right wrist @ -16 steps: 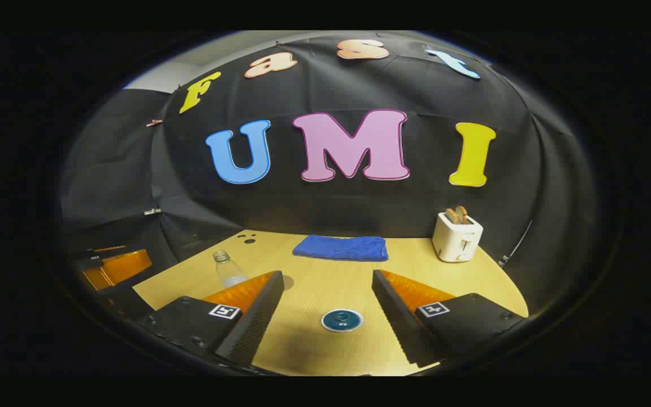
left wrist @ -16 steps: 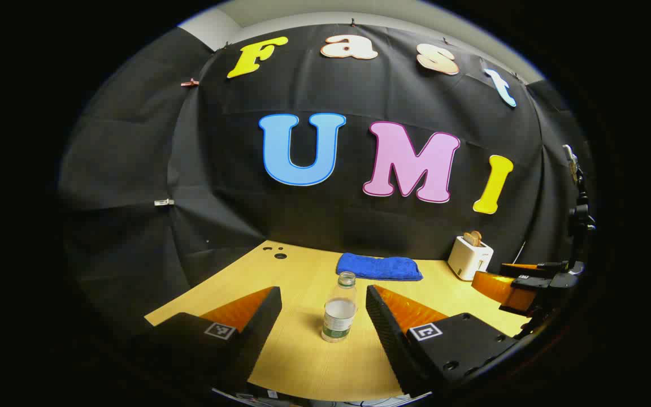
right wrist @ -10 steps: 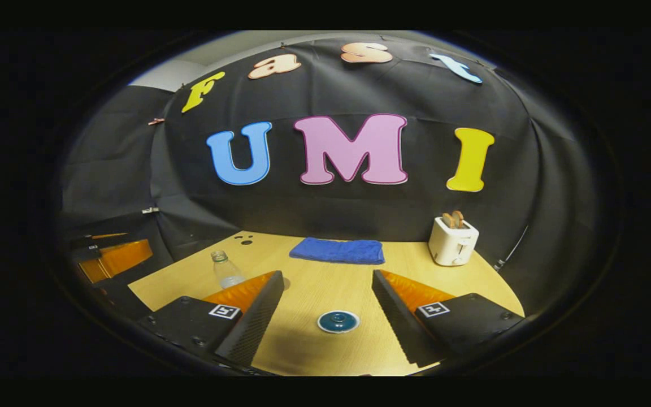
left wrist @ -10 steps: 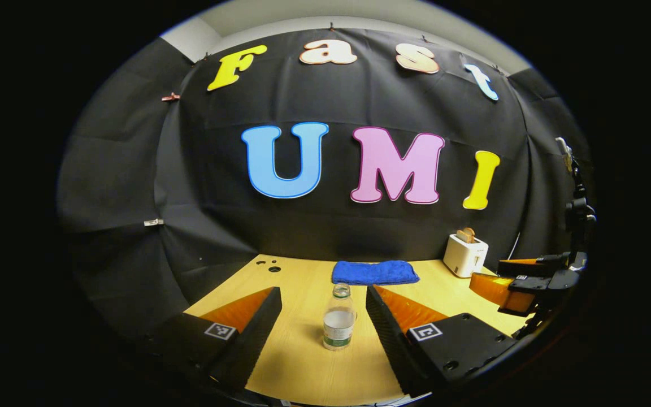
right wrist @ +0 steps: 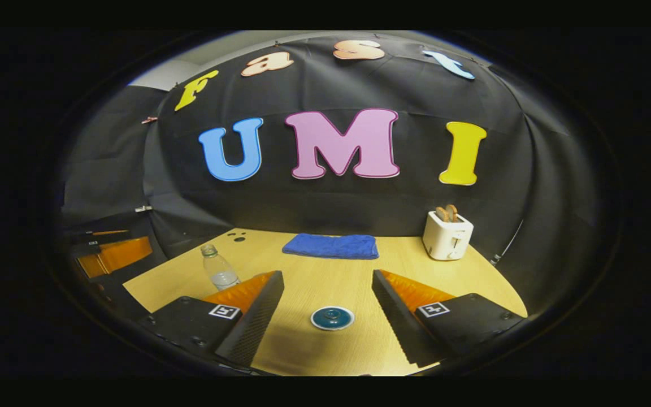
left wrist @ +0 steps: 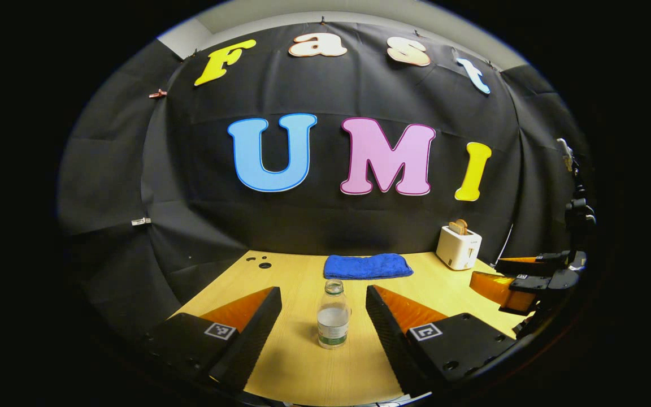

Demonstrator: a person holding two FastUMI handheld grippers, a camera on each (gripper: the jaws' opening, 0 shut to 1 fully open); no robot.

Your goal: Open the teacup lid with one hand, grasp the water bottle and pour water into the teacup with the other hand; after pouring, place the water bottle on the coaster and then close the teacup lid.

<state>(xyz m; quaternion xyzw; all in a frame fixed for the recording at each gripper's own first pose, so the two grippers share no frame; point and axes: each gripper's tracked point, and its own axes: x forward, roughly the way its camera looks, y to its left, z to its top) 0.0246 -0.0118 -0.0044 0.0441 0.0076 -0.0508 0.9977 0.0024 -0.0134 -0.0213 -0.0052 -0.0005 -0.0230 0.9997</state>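
Approaching stage: left gripper (left wrist: 324, 297) fingers spread, water bottle (left wrist: 333, 315) between them, untouched; right gripper (right wrist: 328, 281) spread over teacup lid (right wrist: 331, 317). Next: descend, pinch lid knob.

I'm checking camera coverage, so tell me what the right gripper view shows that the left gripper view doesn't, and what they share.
The right gripper view alone has the round dark-teal teacup lid on the table between its open fingers. The left gripper view alone frames the clear plastic water bottle fully between its own open fingers. Both share that bottle, the folded blue towel, the white toaster and the wooden table.
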